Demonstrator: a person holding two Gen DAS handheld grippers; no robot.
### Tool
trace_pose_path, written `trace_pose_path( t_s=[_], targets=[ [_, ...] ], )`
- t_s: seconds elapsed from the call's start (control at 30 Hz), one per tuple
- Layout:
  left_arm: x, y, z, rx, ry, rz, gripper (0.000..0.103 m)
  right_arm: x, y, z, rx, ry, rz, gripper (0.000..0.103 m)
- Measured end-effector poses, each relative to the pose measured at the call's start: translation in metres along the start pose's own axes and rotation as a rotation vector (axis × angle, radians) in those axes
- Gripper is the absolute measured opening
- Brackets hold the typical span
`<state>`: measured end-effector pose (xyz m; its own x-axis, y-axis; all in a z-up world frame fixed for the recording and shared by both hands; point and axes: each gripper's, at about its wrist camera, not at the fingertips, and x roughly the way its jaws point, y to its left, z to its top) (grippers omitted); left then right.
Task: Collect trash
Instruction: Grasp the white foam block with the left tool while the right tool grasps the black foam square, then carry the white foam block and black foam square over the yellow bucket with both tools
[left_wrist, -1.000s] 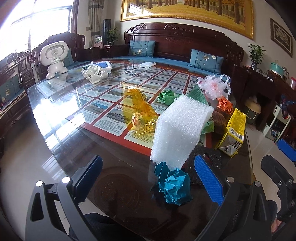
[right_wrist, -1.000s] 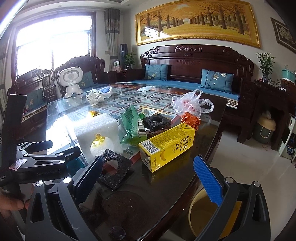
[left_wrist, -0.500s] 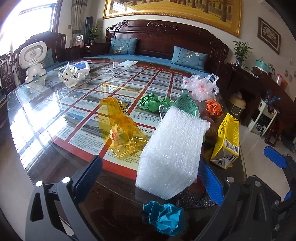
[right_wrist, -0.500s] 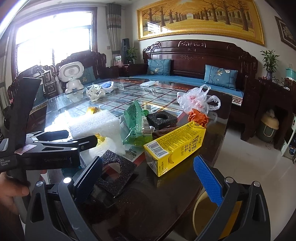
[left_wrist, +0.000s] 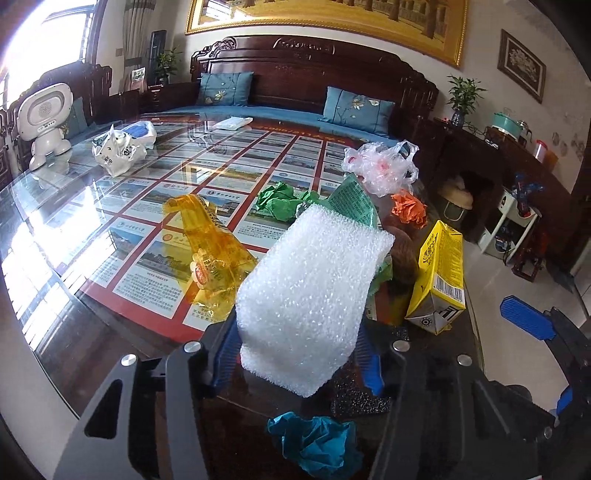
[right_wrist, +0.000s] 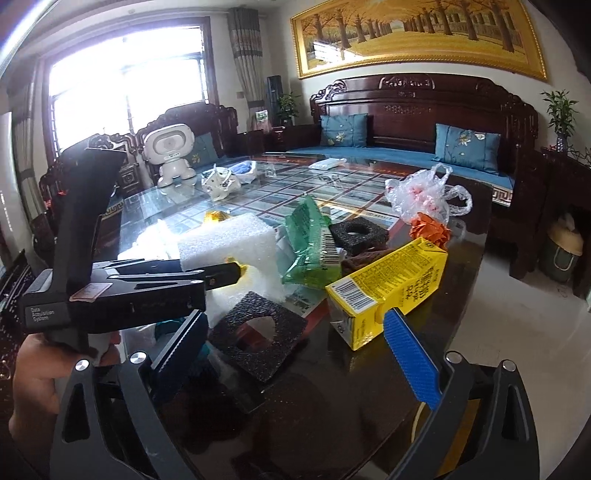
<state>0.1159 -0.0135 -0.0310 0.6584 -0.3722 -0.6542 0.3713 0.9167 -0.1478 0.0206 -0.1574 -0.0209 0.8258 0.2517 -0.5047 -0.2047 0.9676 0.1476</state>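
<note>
My left gripper (left_wrist: 297, 360) is shut on a white foam block (left_wrist: 310, 295), its blue pads pressed on the block's two sides near its lower end. The block also shows in the right wrist view (right_wrist: 236, 247), with the left gripper (right_wrist: 225, 275) around it. Trash lies on the glass table: a yellow carton (right_wrist: 388, 288), a black foam square with a hole (right_wrist: 258, 332), a crumpled teal paper (left_wrist: 317, 446), an orange wrapper (left_wrist: 210, 254), a green packet (right_wrist: 314, 243). My right gripper (right_wrist: 295, 354) is open and empty above the table's near edge.
A clear plastic bag (left_wrist: 380, 166), orange paper (left_wrist: 408, 208) and green paper (left_wrist: 280, 201) lie further back. A white robot toy (left_wrist: 46, 118) and a white bag (left_wrist: 118, 153) stand far left. A yellow bin (right_wrist: 443, 435) sits below the table edge on the right.
My left gripper moved forward to the white foam block and closed on it. The right gripper stayed open, shifting only slightly.
</note>
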Motion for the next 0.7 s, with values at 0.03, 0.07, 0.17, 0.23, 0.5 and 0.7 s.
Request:
trace_pose_path(
  t_s=[0.03, 0.07, 0.17, 0.23, 0.5, 0.7],
  targets=[
    [-0.001, 0.001, -0.001, 0.001, -0.001, -0.001, 0.054, 0.003, 0.002, 0.0, -0.01, 0.018, 0.018, 0.075],
    [-0.003, 0.002, -0.002, 0.001, -0.005, -0.005, 0.054, 0.006, 0.003, 0.0, -0.018, 0.029, 0.025, 0.069],
    [-0.008, 0.004, -0.001, 0.002, -0.017, -0.014, 0.054, 0.014, 0.008, 0.0, -0.04, 0.059, 0.02, 0.064],
    [-0.012, 0.005, 0.0, 0.008, -0.026, -0.014, 0.053, 0.019, 0.009, 0.0, -0.043, 0.08, 0.038, 0.056],
    [-0.02, 0.002, -0.001, 0.024, -0.039, -0.028, 0.053, 0.042, 0.004, -0.003, -0.018, 0.174, 0.031, 0.053],
    [-0.024, 0.004, -0.002, 0.017, -0.048, -0.039, 0.053, 0.052, -0.003, -0.002, 0.023, 0.212, 0.058, 0.044]
  ],
)
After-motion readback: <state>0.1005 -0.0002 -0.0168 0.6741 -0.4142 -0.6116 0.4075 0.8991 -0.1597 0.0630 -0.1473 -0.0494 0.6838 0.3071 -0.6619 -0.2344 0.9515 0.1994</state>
